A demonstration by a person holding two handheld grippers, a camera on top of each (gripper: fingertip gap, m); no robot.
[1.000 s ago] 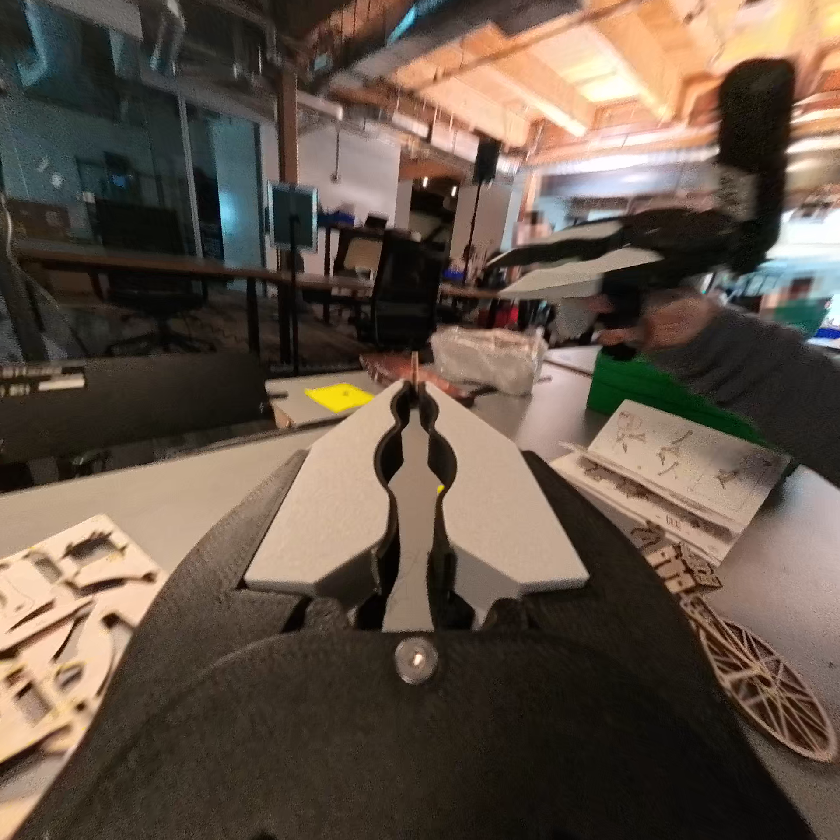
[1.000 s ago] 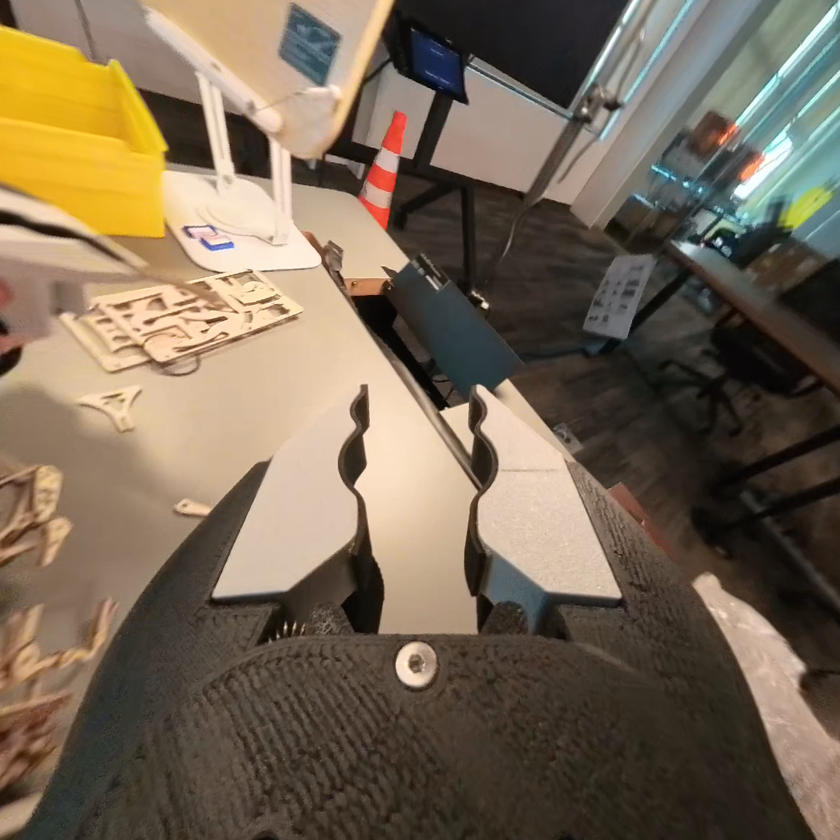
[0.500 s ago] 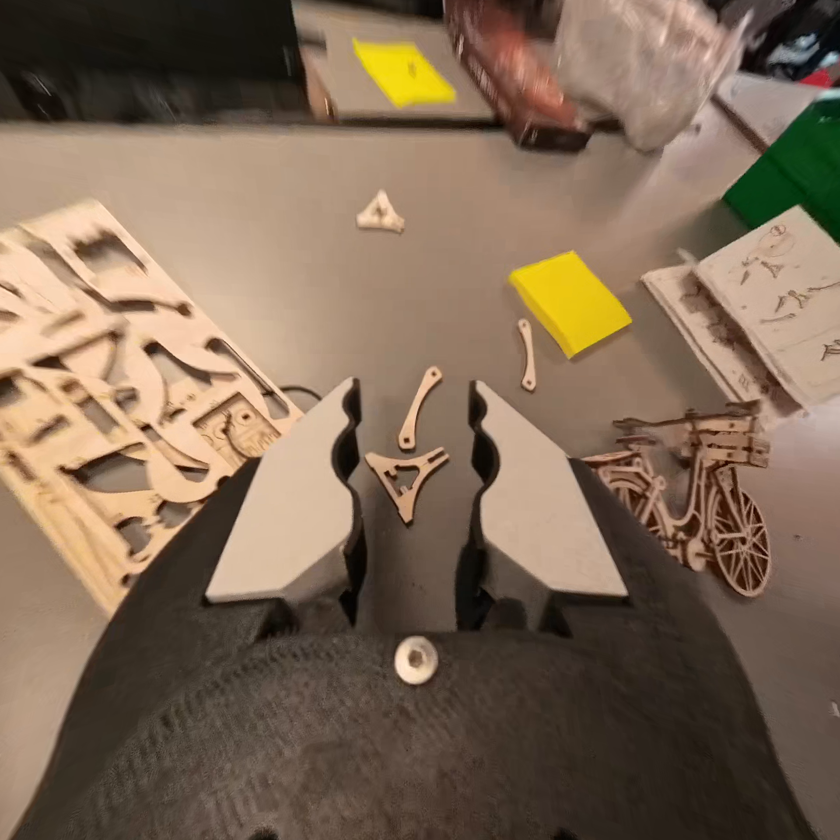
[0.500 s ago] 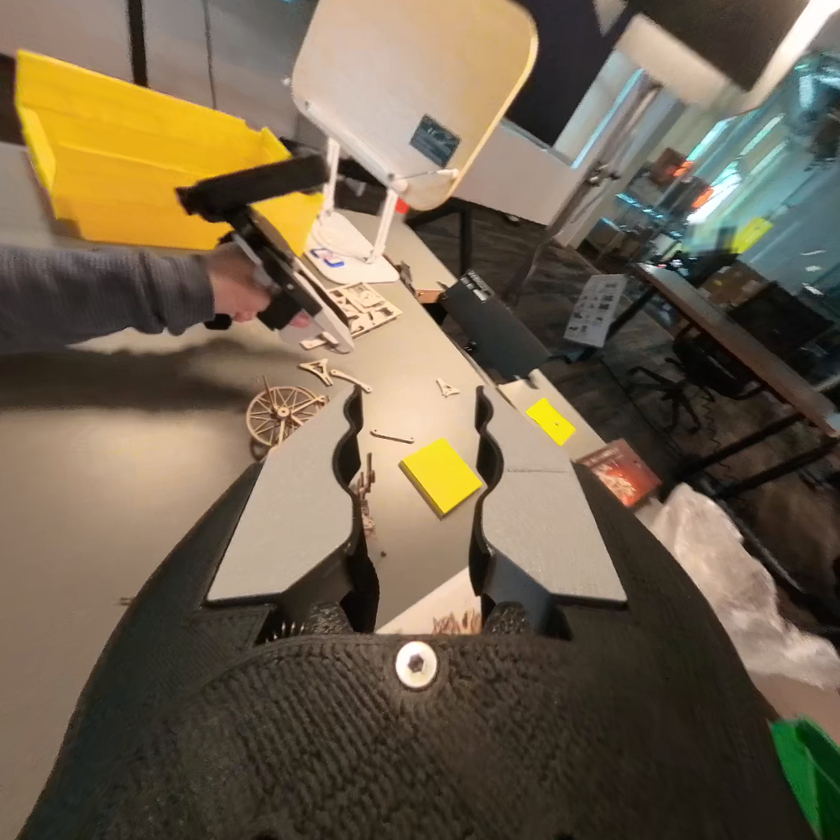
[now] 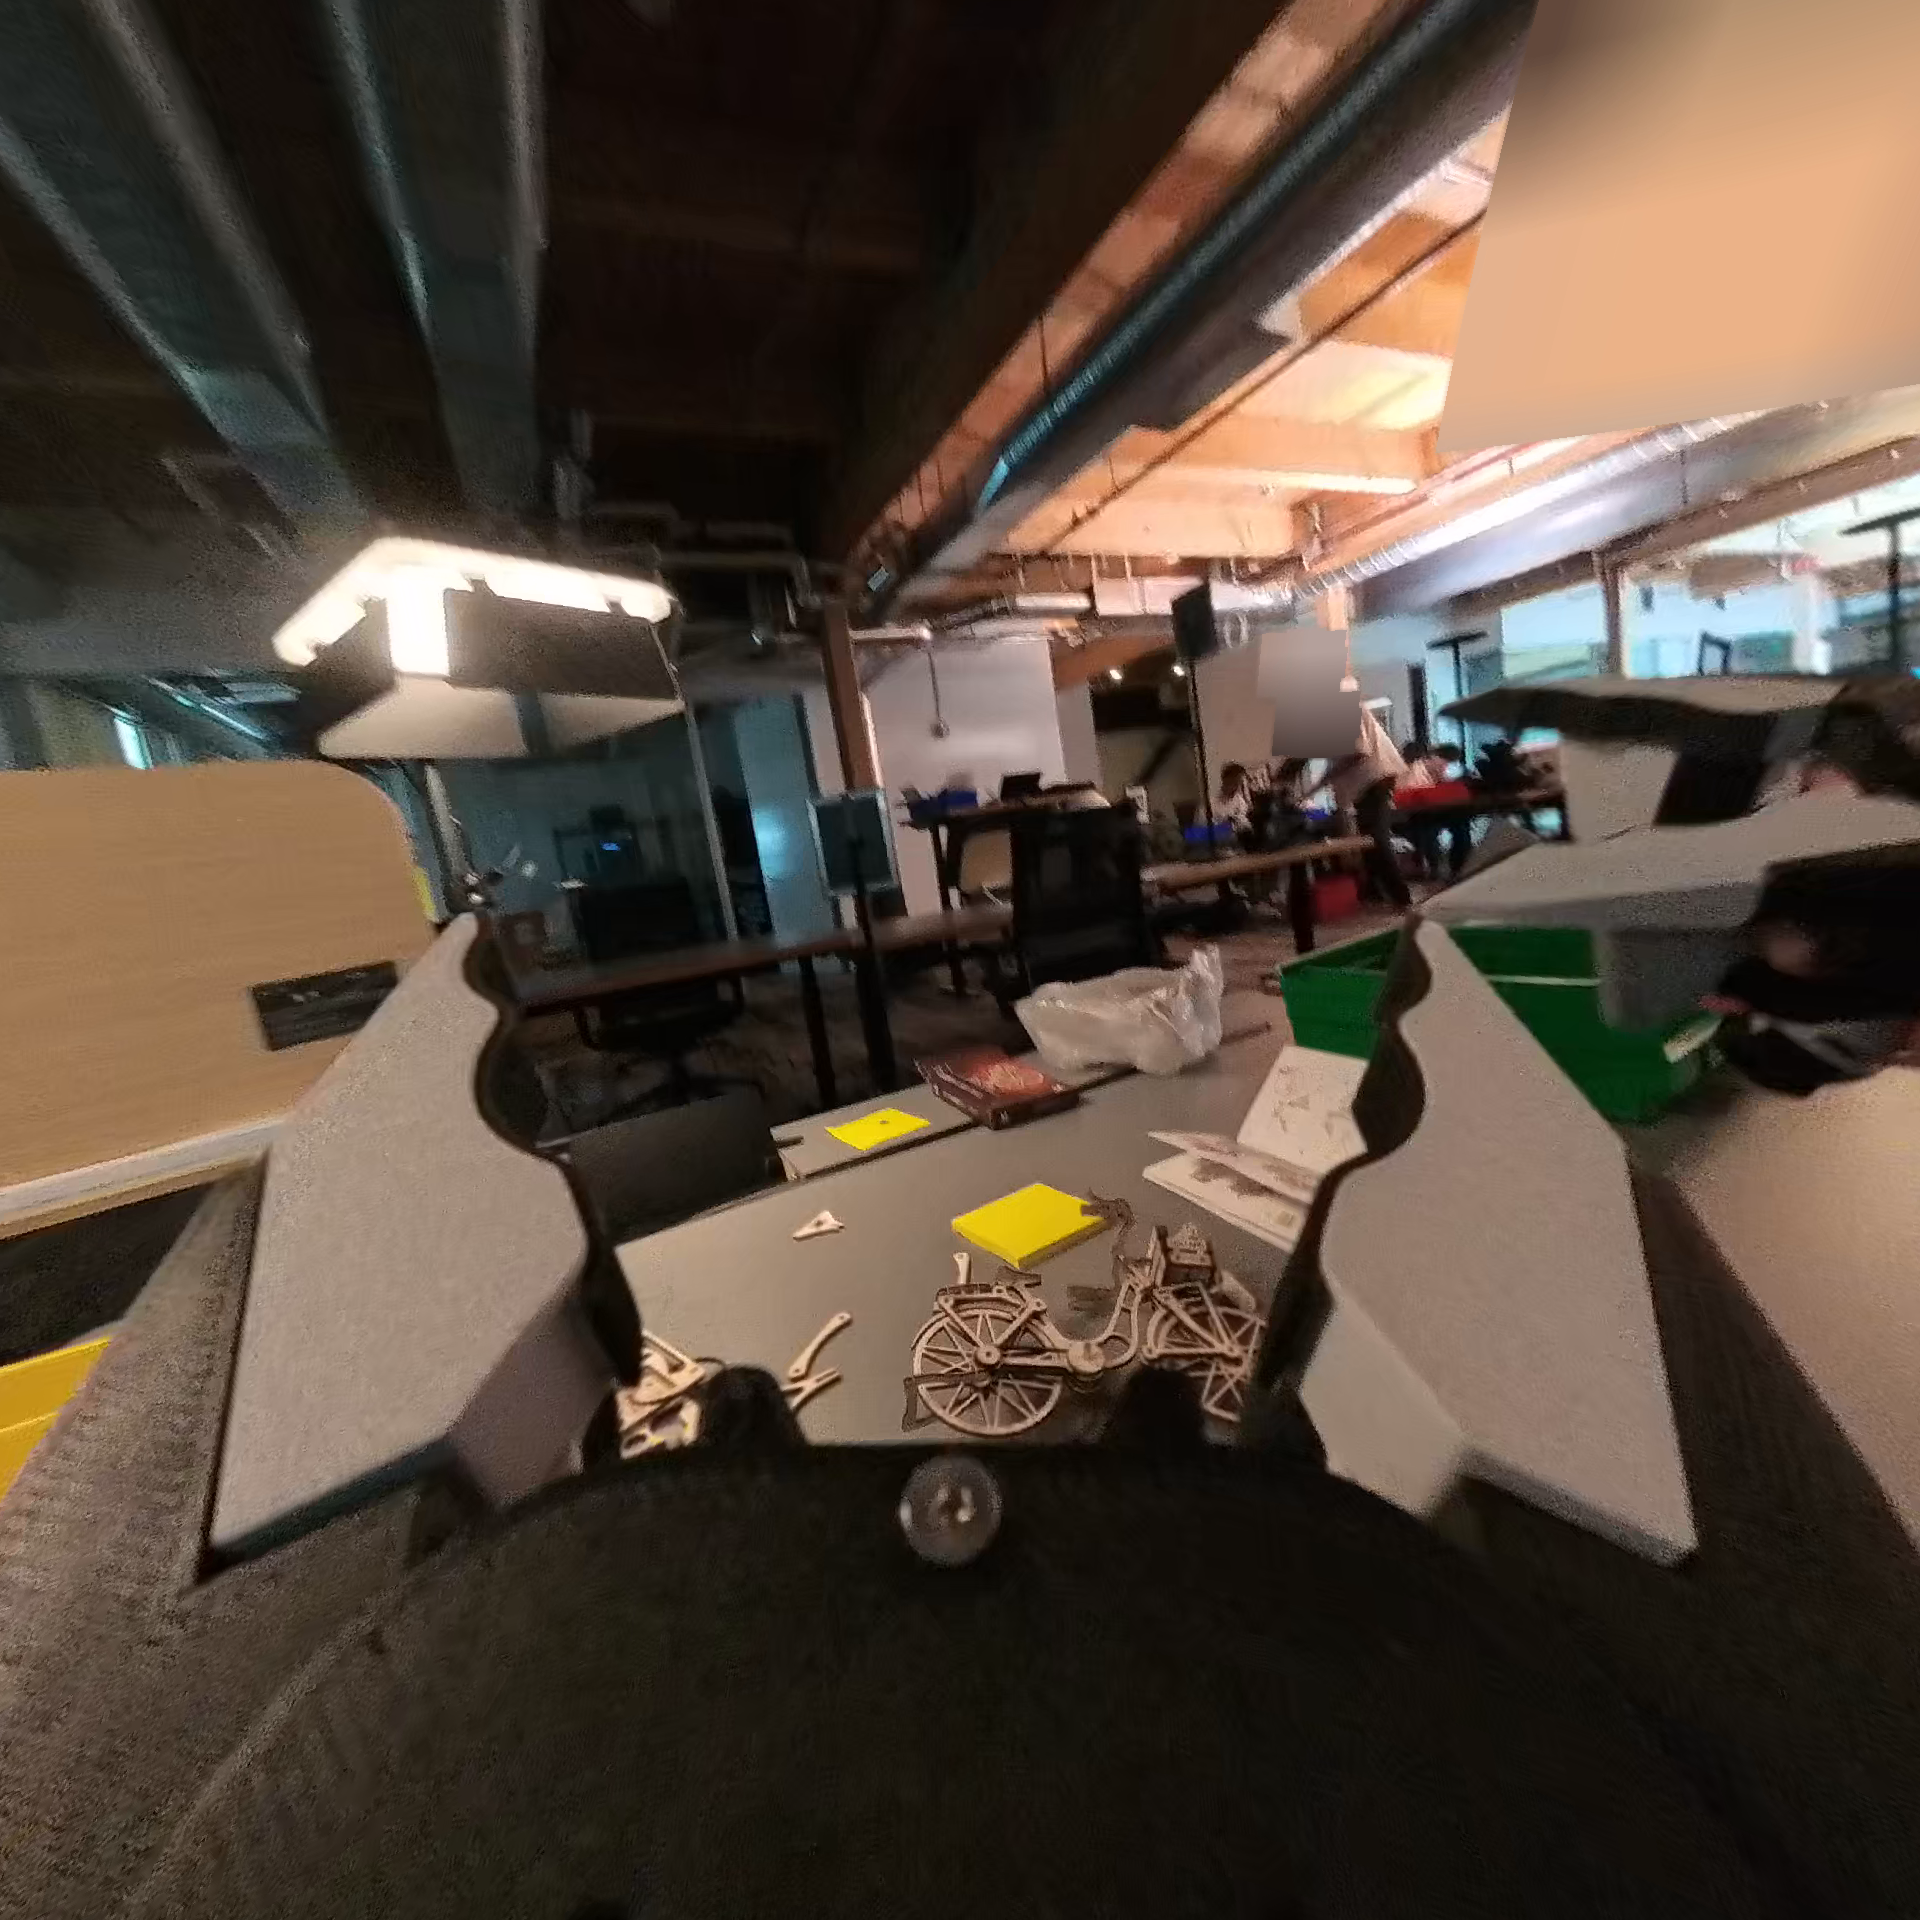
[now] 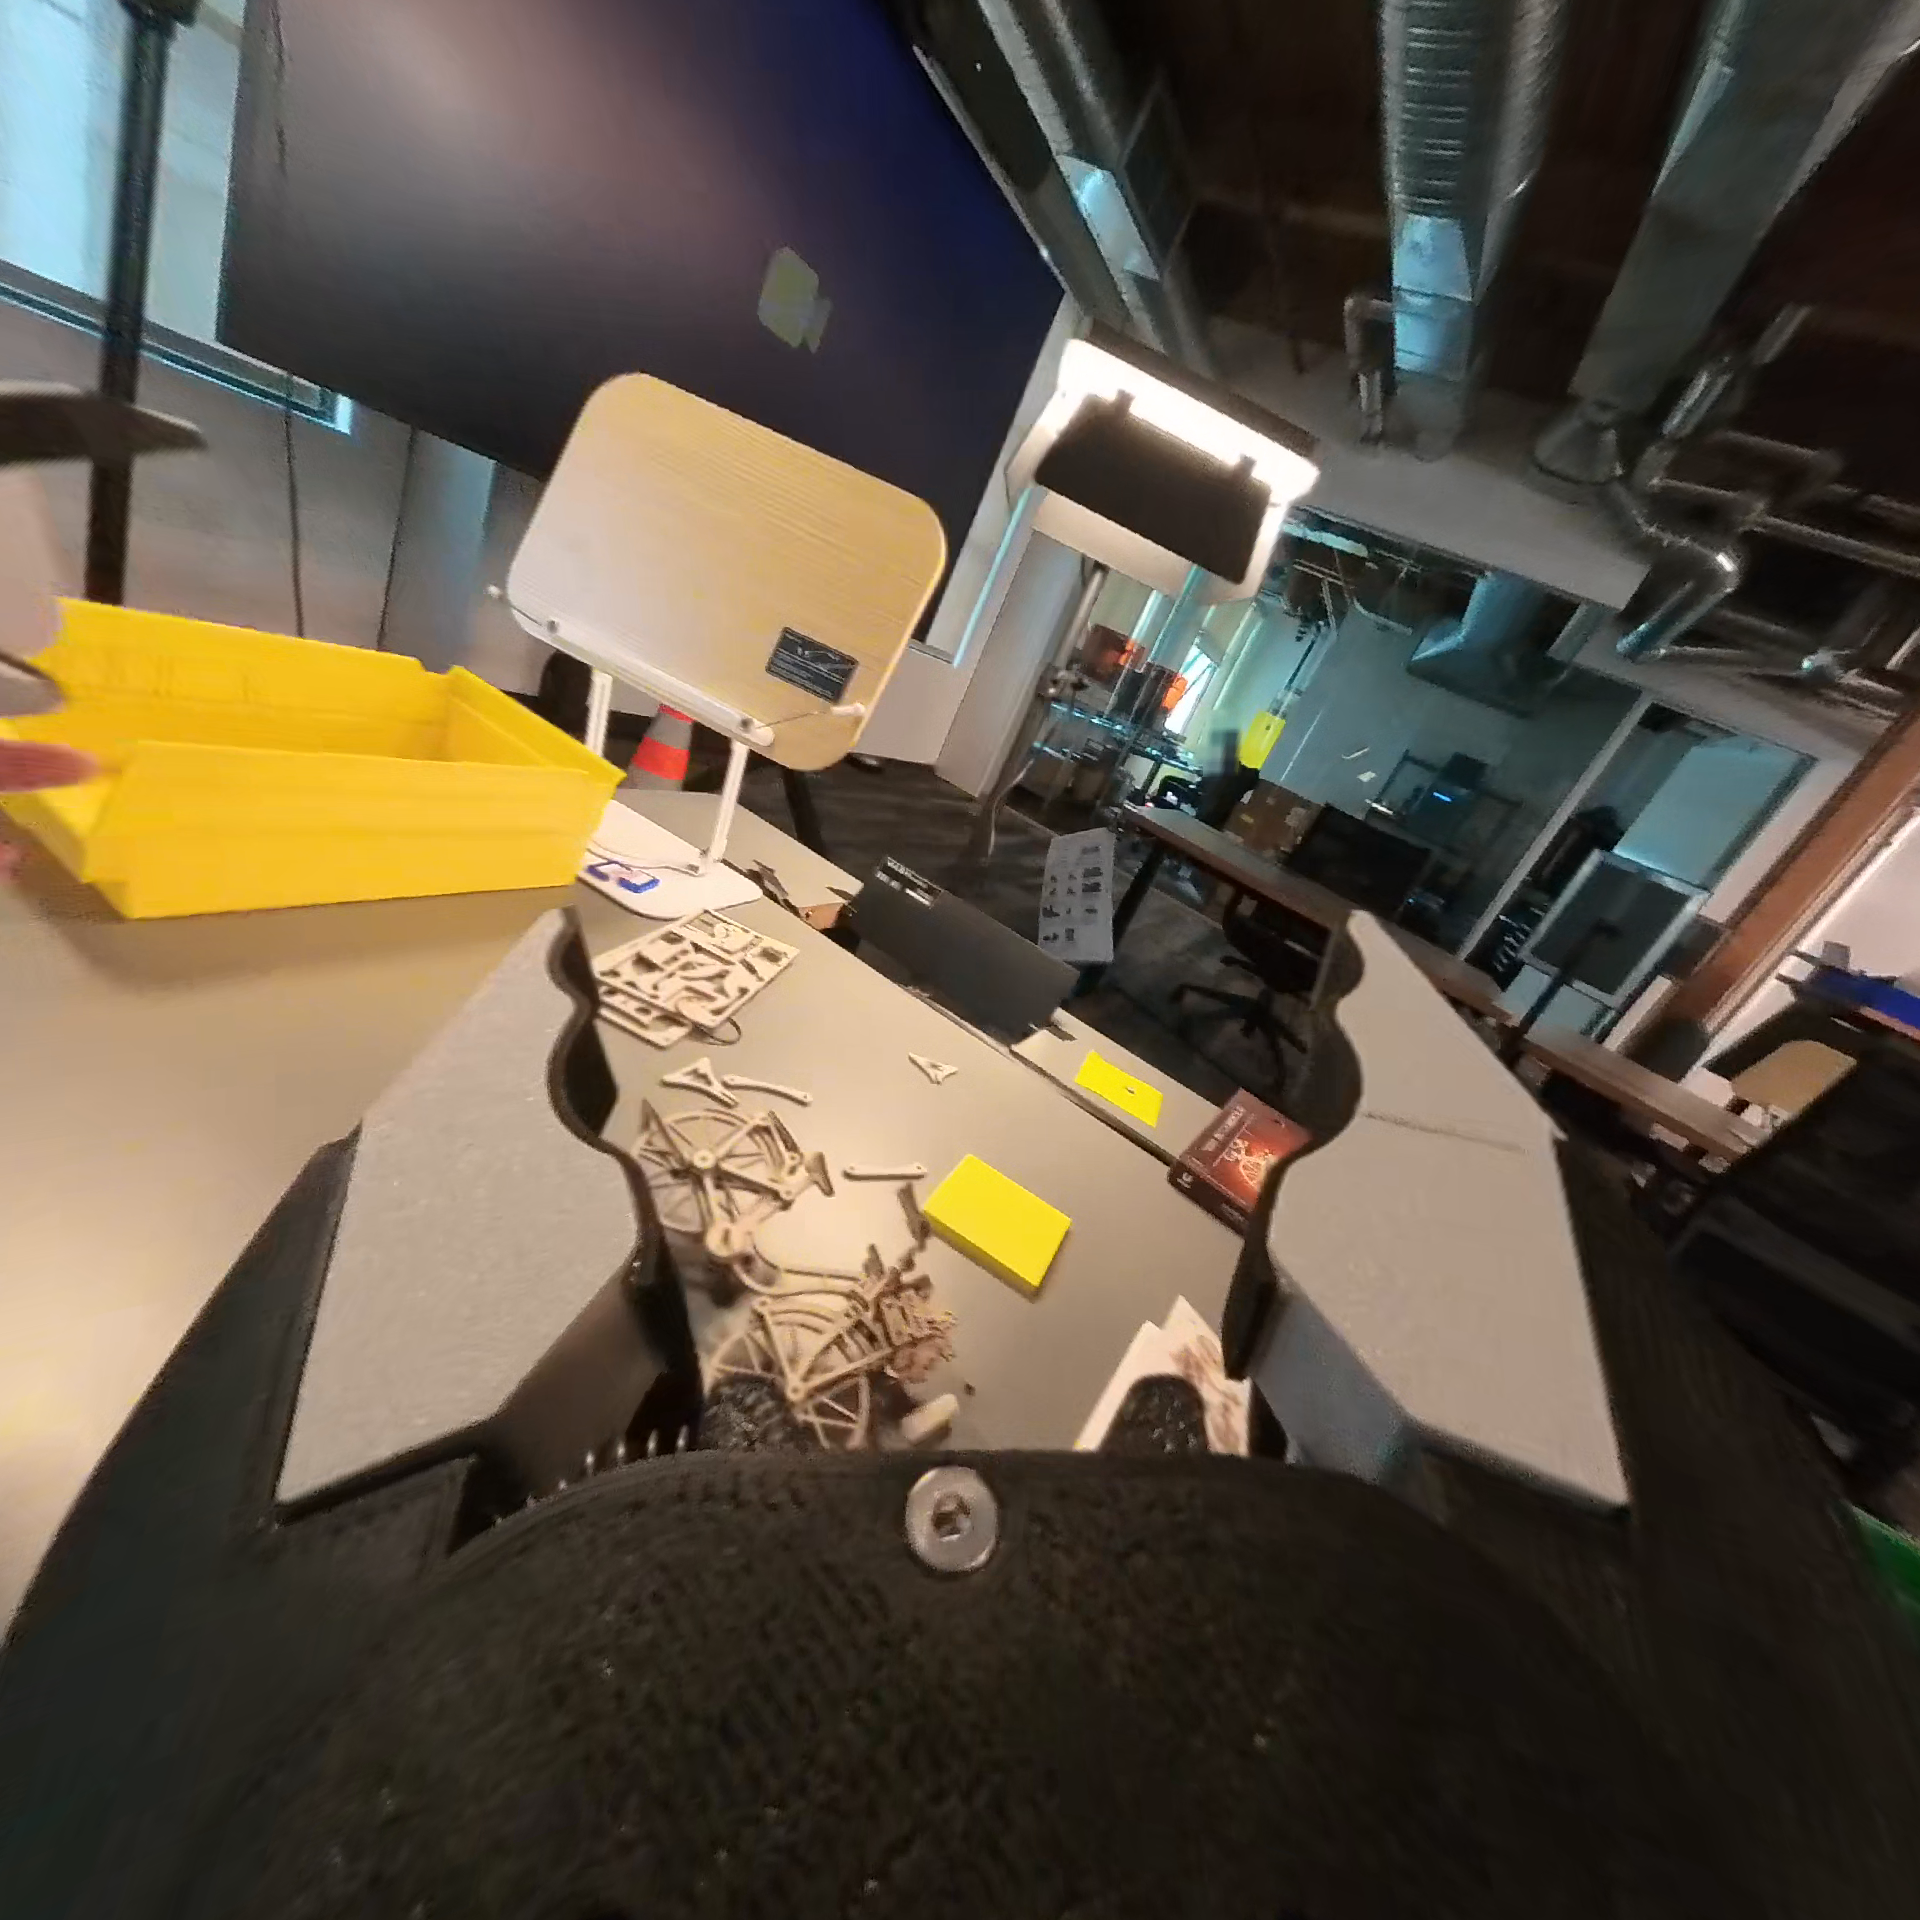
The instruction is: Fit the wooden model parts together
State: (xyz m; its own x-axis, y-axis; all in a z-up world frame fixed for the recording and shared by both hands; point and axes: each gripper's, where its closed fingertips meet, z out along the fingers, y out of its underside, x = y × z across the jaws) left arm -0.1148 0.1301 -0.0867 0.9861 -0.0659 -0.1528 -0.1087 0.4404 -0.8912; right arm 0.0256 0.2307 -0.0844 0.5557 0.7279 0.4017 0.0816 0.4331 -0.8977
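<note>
the left gripper [image 5: 940,935] and right gripper [image 6: 951,925] are held with jaws spread wide, empty. the wooden bicycle model [image 5: 1081,1340] is seen near the yellow pad [image 5: 1029,1224] on the grey table [image 5: 727,1278].

Your left gripper [image 5: 940,1049] is raised above the table, camera aimed roughly level across it. Its jaws stand wide apart, nothing between the grey fingers [image 5: 416,1226]. Your right gripper [image 6: 951,997] is likewise held up off the table, tilted, jaws spread wide and empty; grey fingers [image 6: 468,1195] clean.

In the left wrist view, your right gripper [image 5: 1704,873] shows at the right edge, blurred, fingers parted. In the right wrist view, a sliver of your left hand [image 6: 36,769] and its gripper sits at the left edge; too cropped to read.
</note>
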